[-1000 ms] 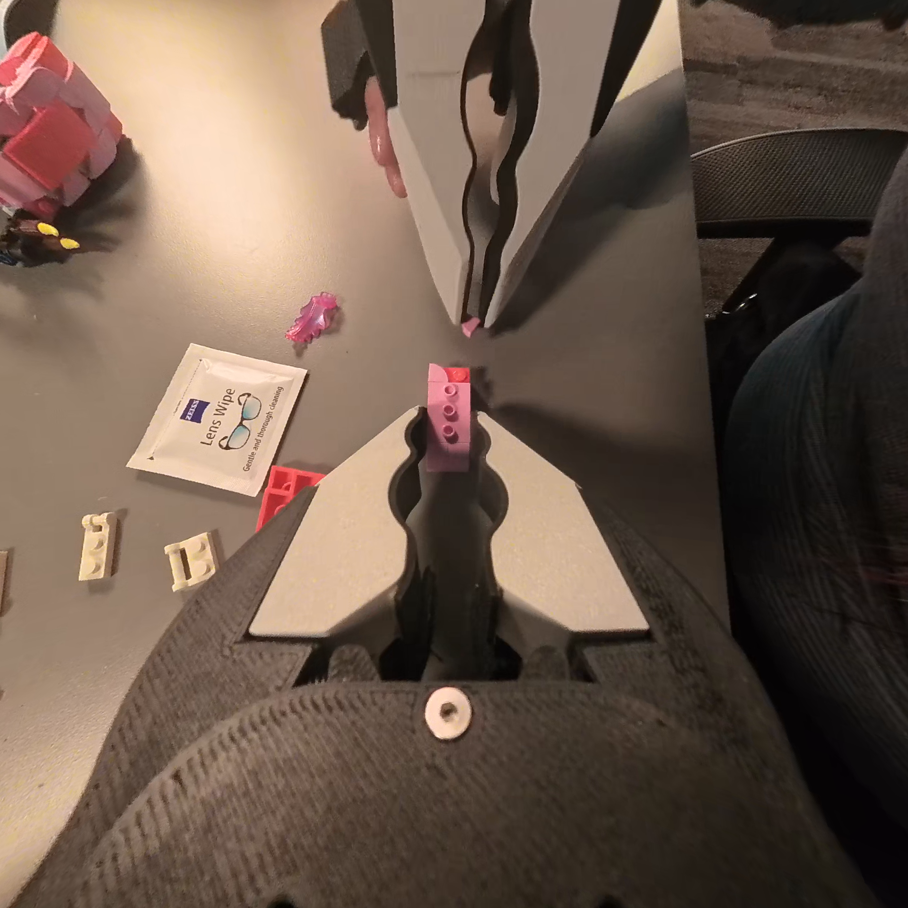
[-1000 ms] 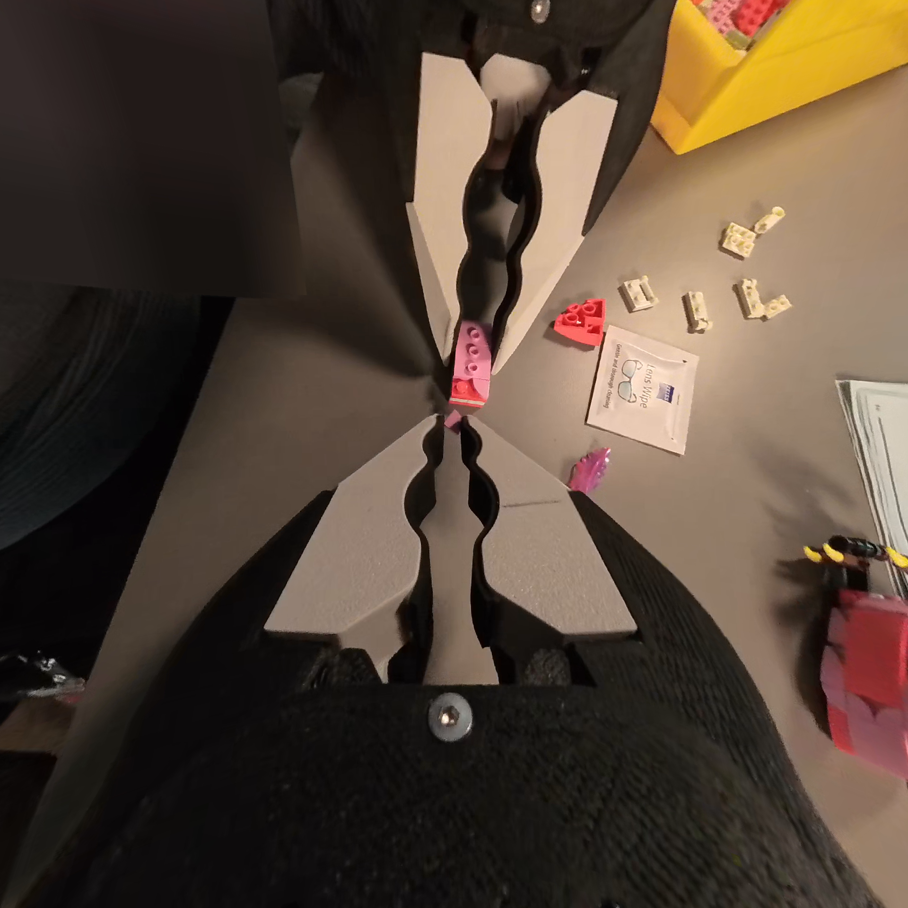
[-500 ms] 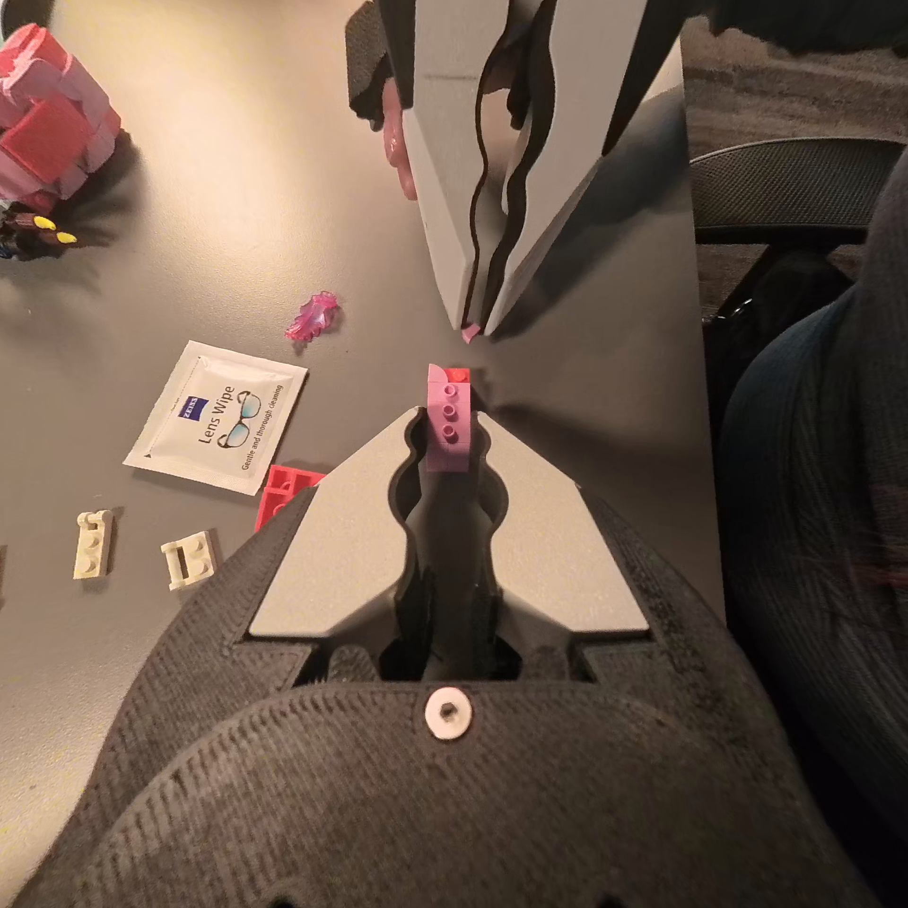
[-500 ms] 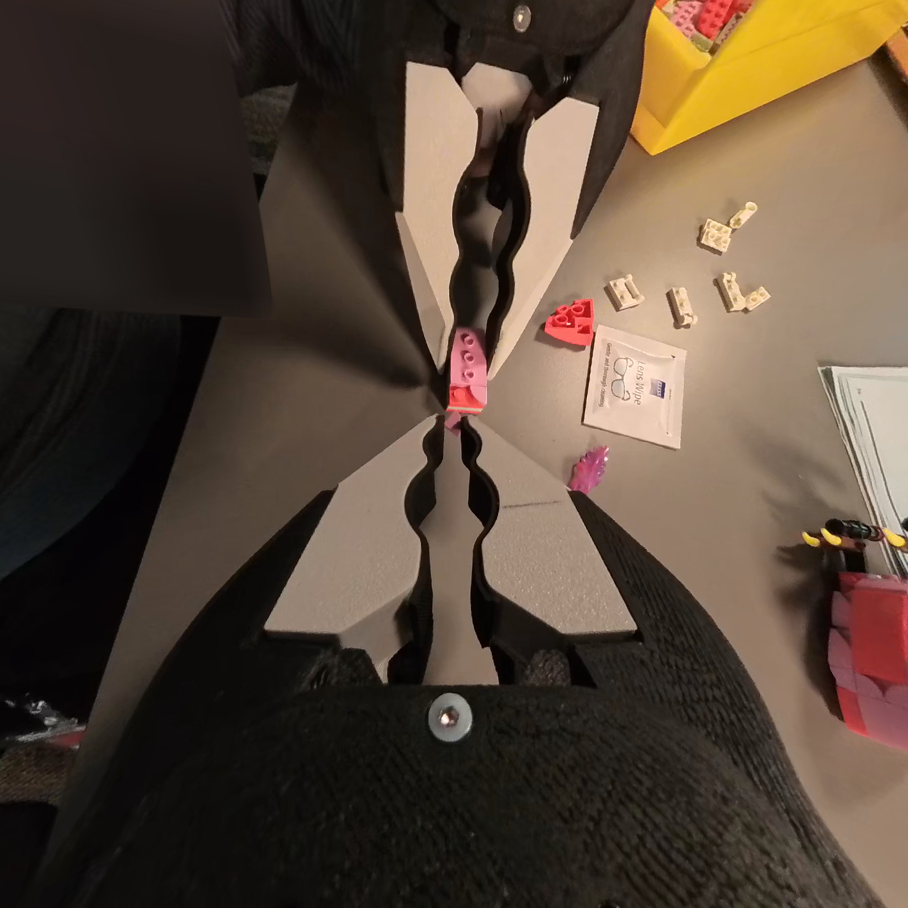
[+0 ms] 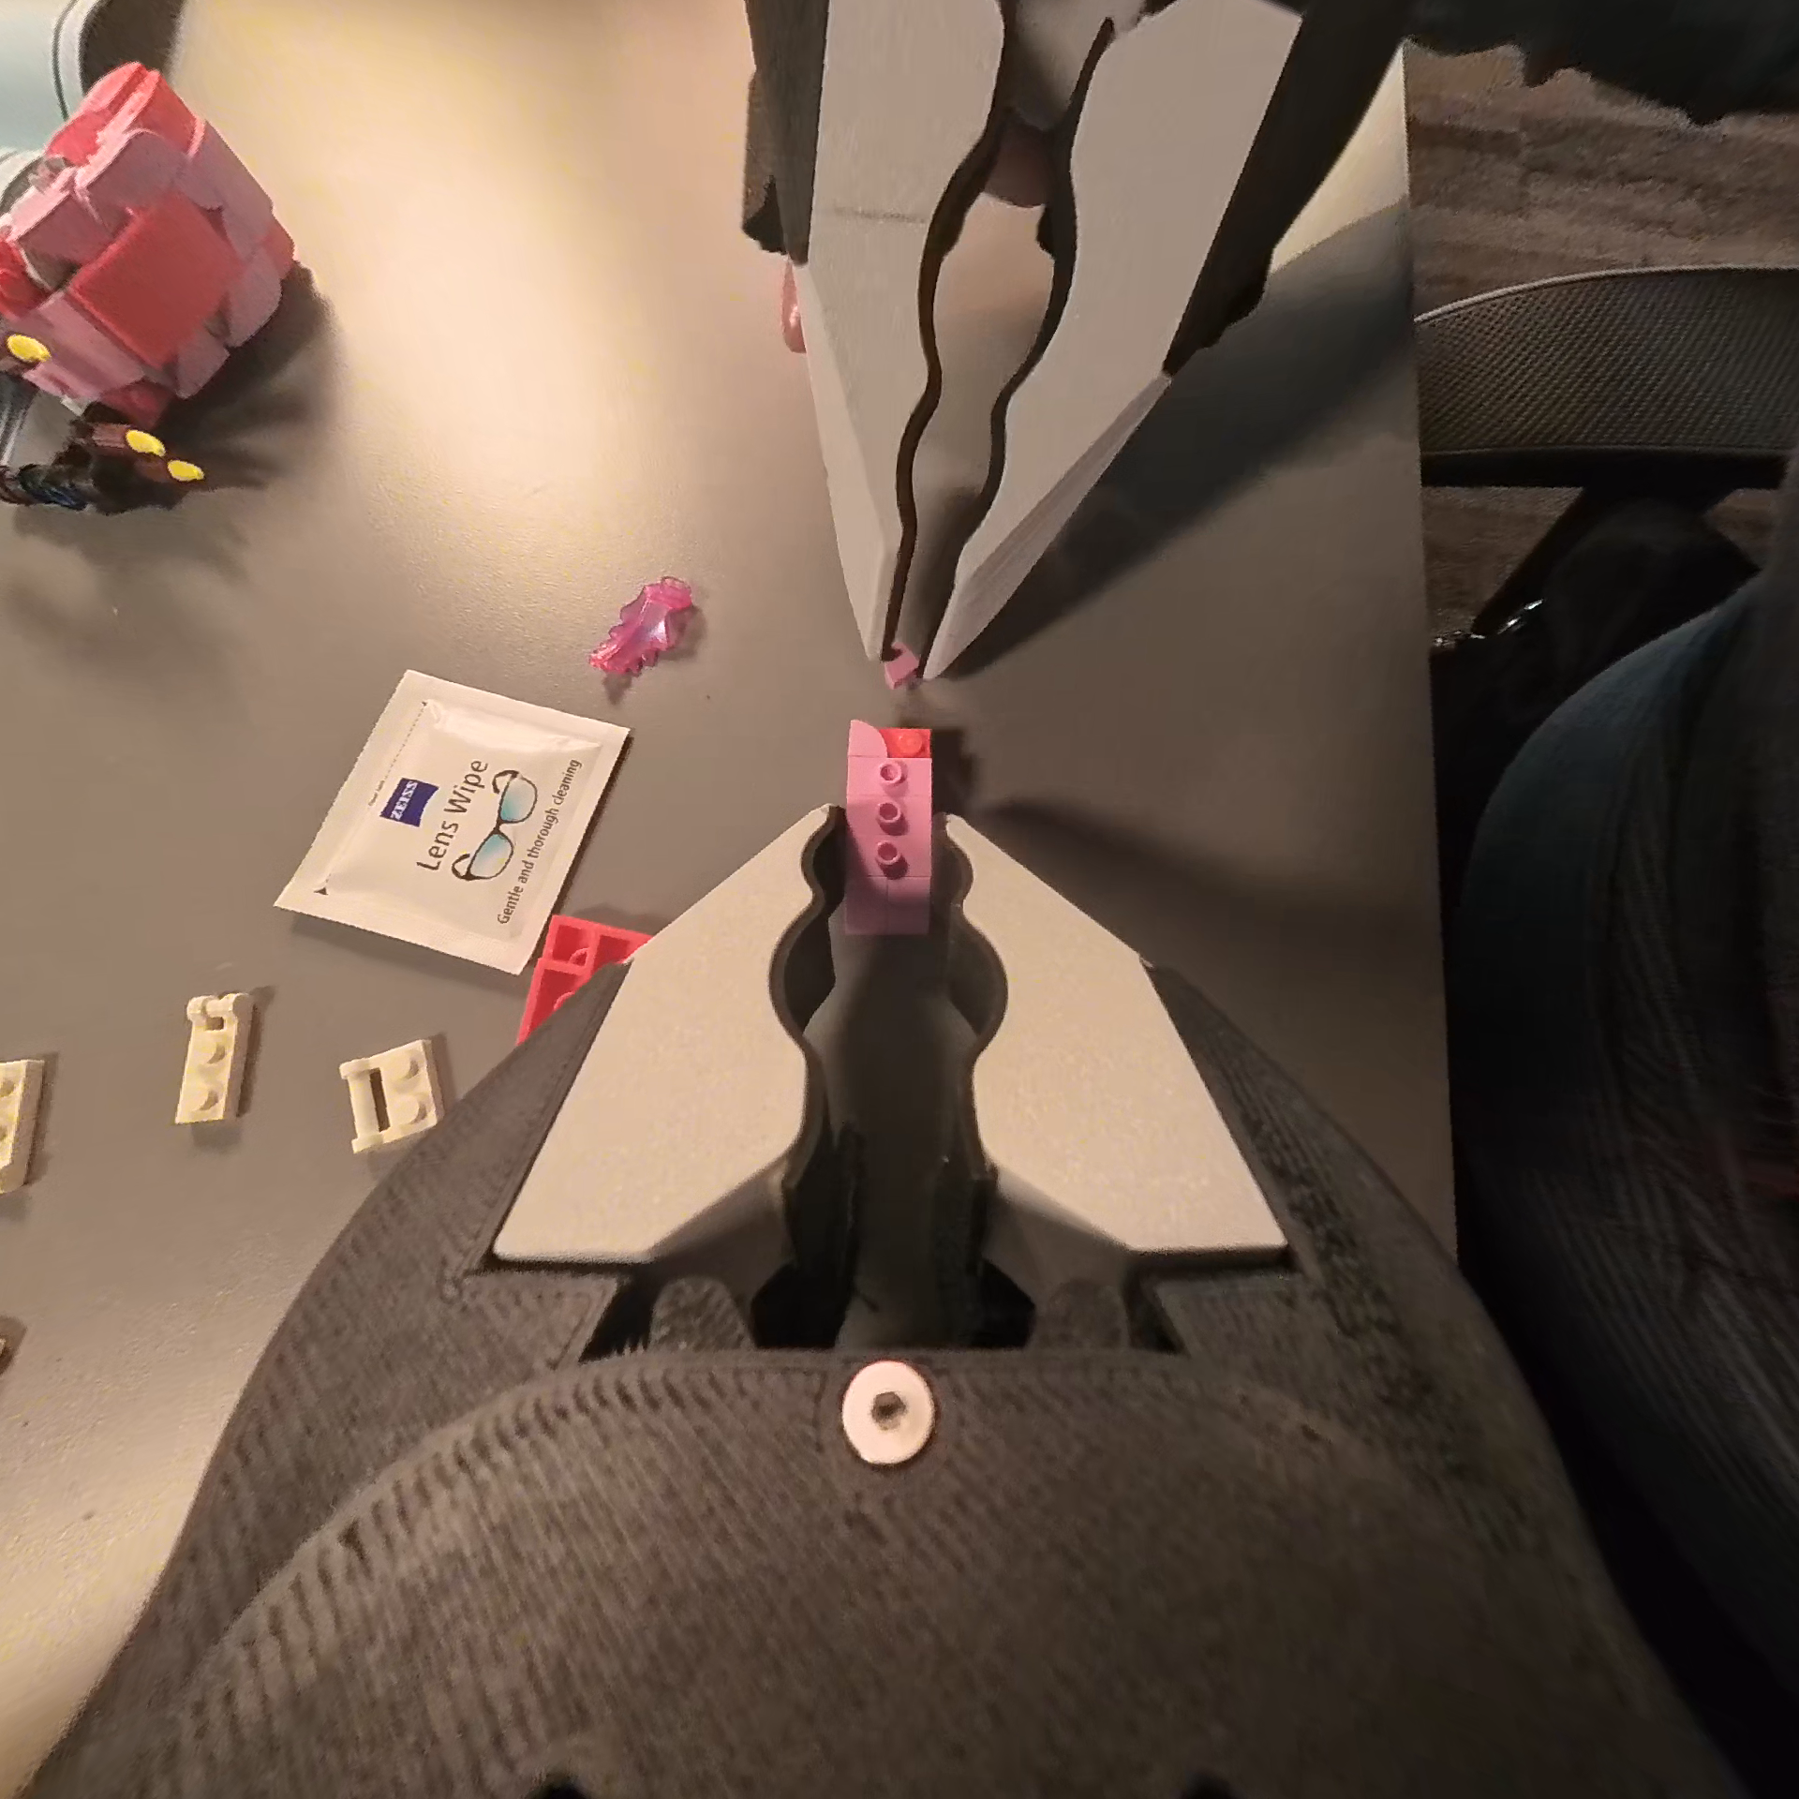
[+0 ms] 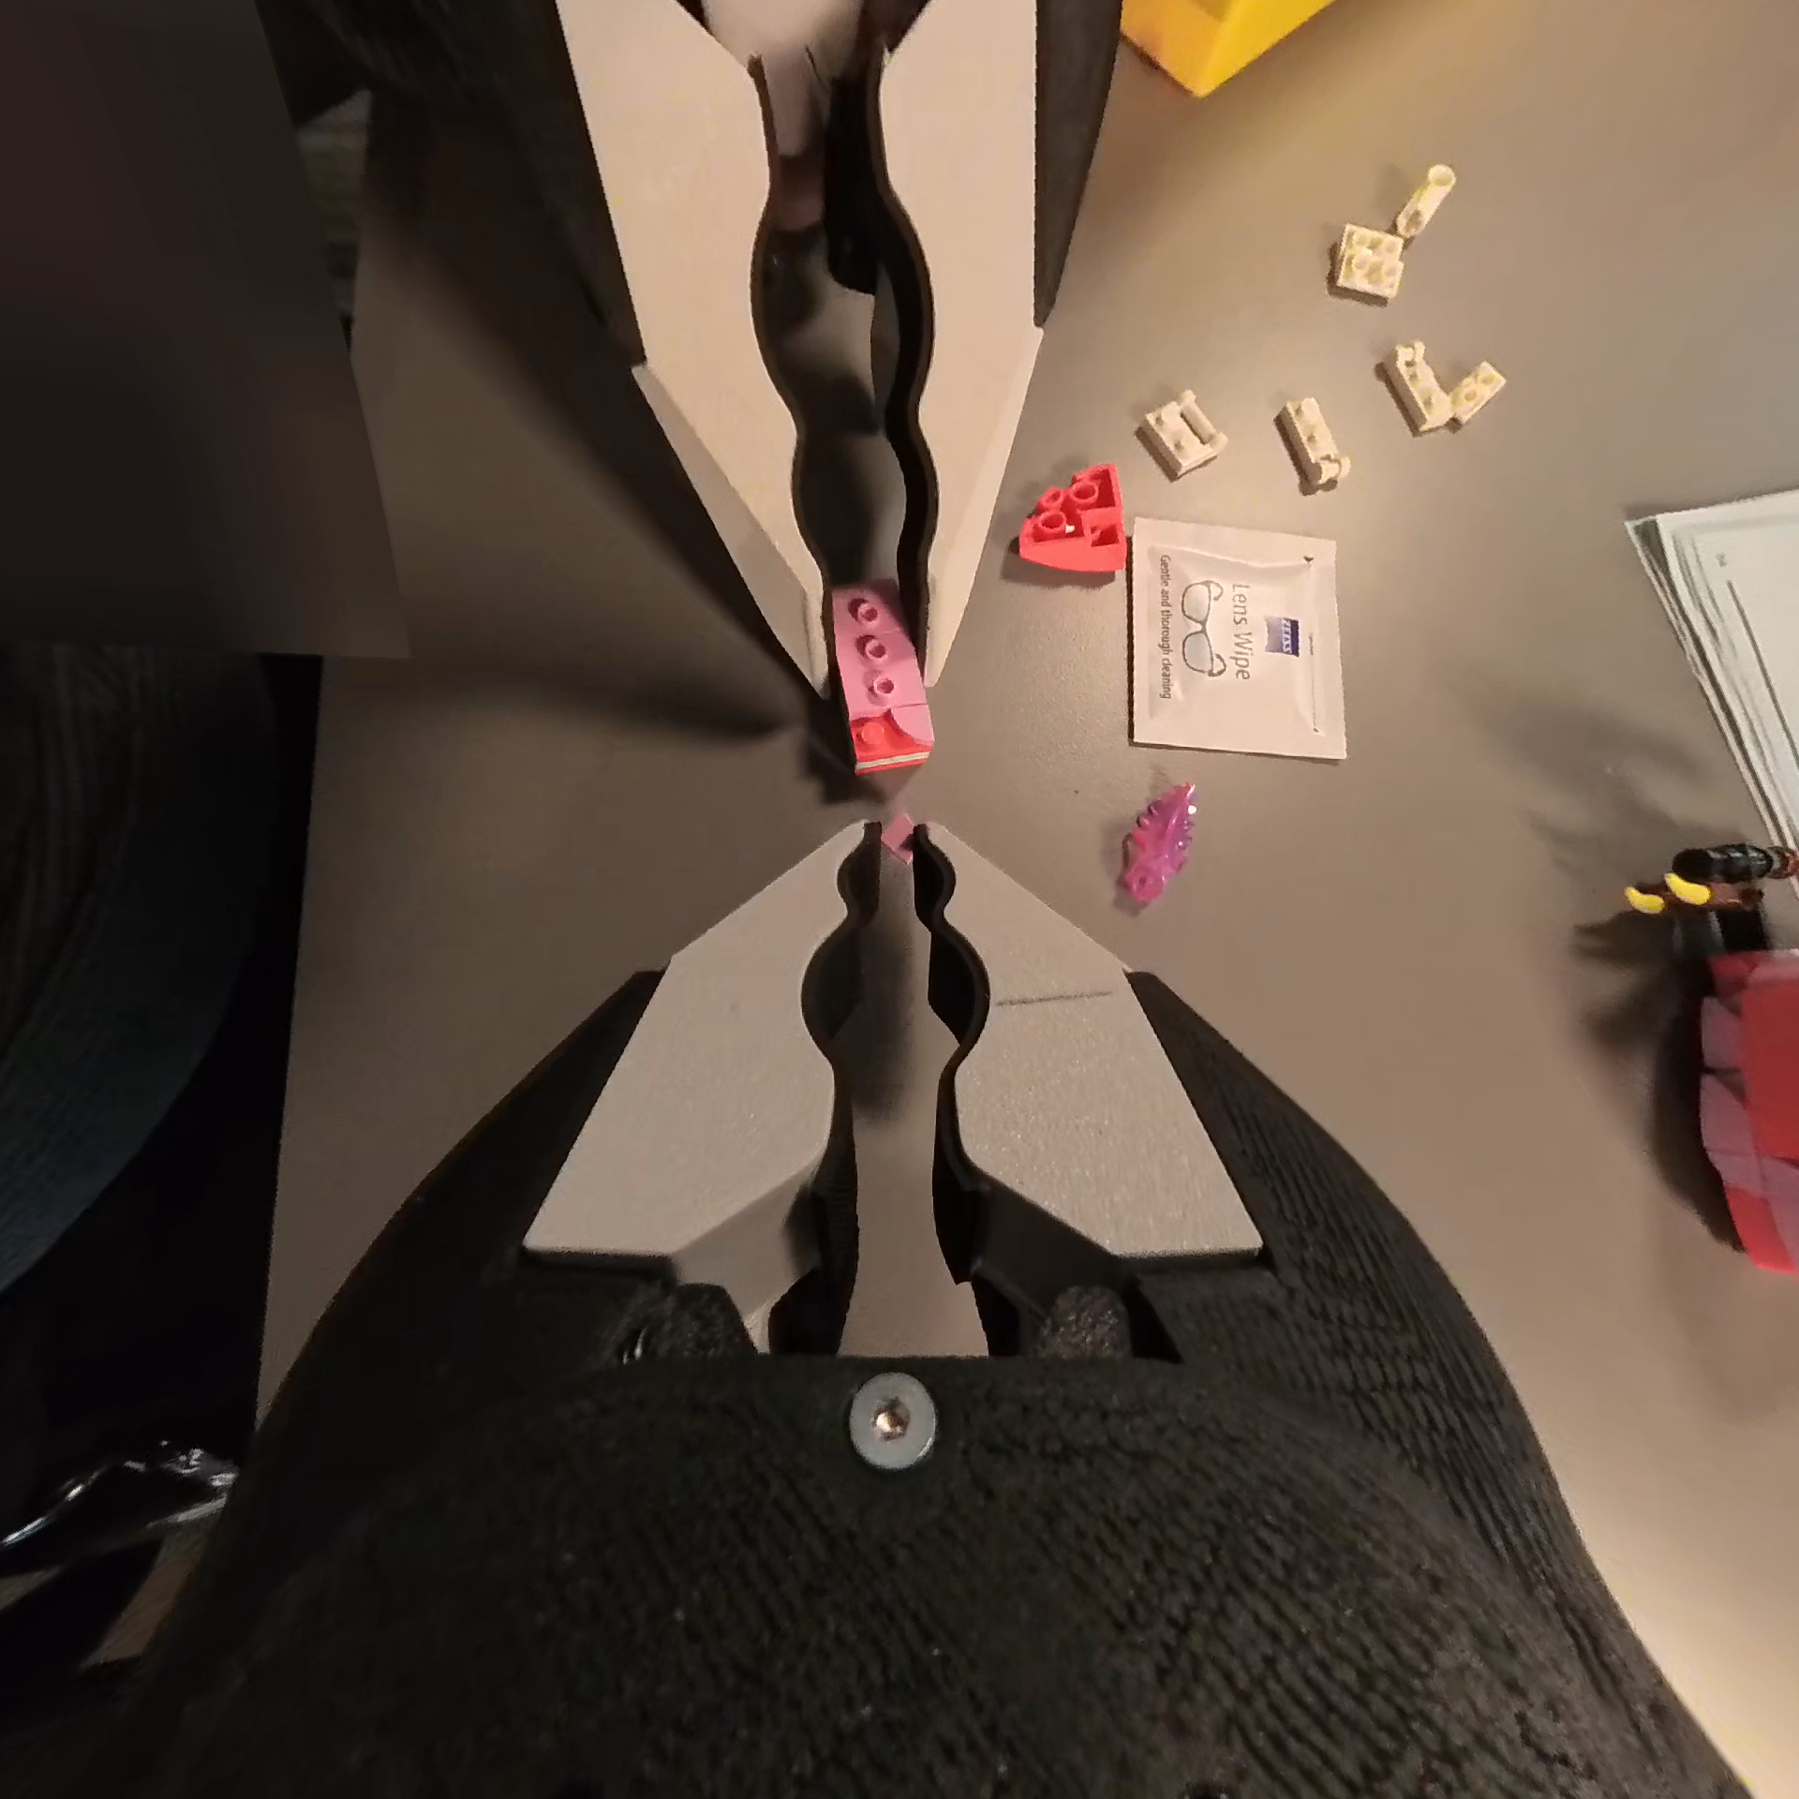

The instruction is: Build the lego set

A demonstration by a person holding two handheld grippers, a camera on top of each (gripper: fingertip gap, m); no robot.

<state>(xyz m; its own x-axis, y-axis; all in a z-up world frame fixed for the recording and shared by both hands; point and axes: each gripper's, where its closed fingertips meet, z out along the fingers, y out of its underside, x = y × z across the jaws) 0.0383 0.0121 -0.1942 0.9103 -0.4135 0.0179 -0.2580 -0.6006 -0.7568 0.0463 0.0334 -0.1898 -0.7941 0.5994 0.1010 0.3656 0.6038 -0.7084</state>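
Note:
My left gripper point(image 5: 888, 823) is shut on a pink studded brick assembly point(image 5: 888, 847) with a red brick at its far end. It also shows in the right wrist view point(image 6: 876, 672), between the left fingers. My right gripper point(image 6: 900, 835) is shut on a tiny pink piece point(image 6: 900, 837), seen at its tips in the left wrist view too point(image 5: 900, 667). The two grippers face each other tip to tip above the grey table point(image 5: 487, 341), with a small gap between the tiny piece and the red end of the assembly.
On the table lie a white wipe sachet point(image 5: 453, 823), a translucent pink leaf piece point(image 5: 644, 623), a red wedge brick point(image 6: 1076, 531), several cream small parts point(image 5: 214, 1056), a pink and red built block point(image 5: 136, 263), paper sheets point(image 6: 1733, 623) and a yellow bin point(image 6: 1207, 49). A chair point(image 5: 1606, 360) stands beyond the table edge. Less than 4 cm separates the two grippers' tips.
The right gripper has drawn back slightly from the left one, and the gap between the tiny pink piece and the assembly has grown a little. Both grasps hold unchanged.

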